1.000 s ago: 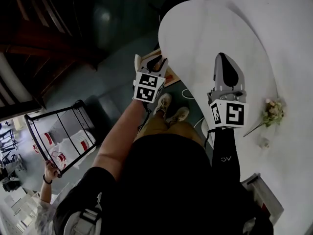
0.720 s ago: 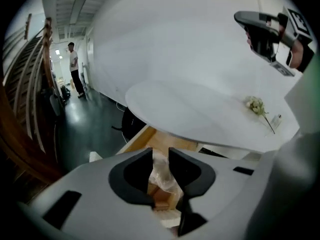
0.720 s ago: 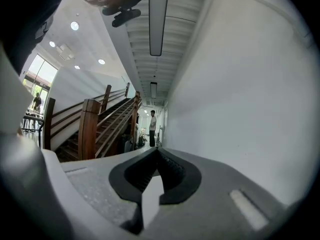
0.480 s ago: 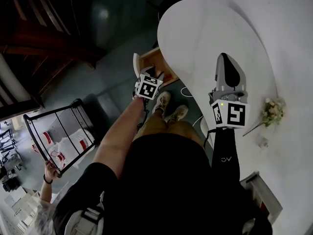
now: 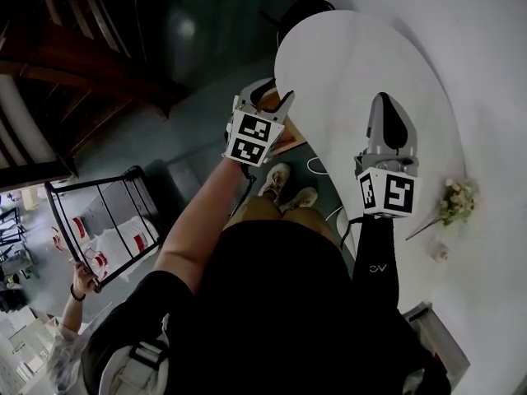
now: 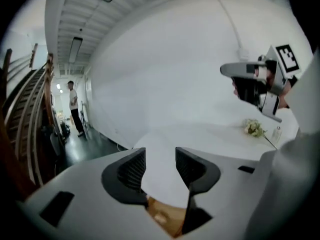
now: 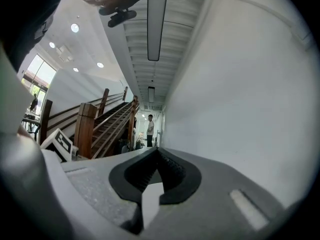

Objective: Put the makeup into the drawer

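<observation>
Two grippers are in view, the left gripper (image 5: 265, 97) and the right gripper (image 5: 386, 99). Each carries one marker cube, which makes two cubes. There is one white table (image 5: 362, 56) and one wooden drawer (image 5: 292, 141). There is one small bunch of flowers (image 5: 455, 200). The shoes number two, one shoe (image 5: 275, 175) and the other shoe (image 5: 303, 196). There is one black wire rack (image 5: 62, 220), with one hand (image 5: 81, 280) on it. The right gripper view shows one staircase (image 7: 107, 121), two long ceiling lamps (image 7: 156, 19) and one standing person (image 7: 149, 129) (whether the hand on the rack belongs to this person cannot be told).
</observation>
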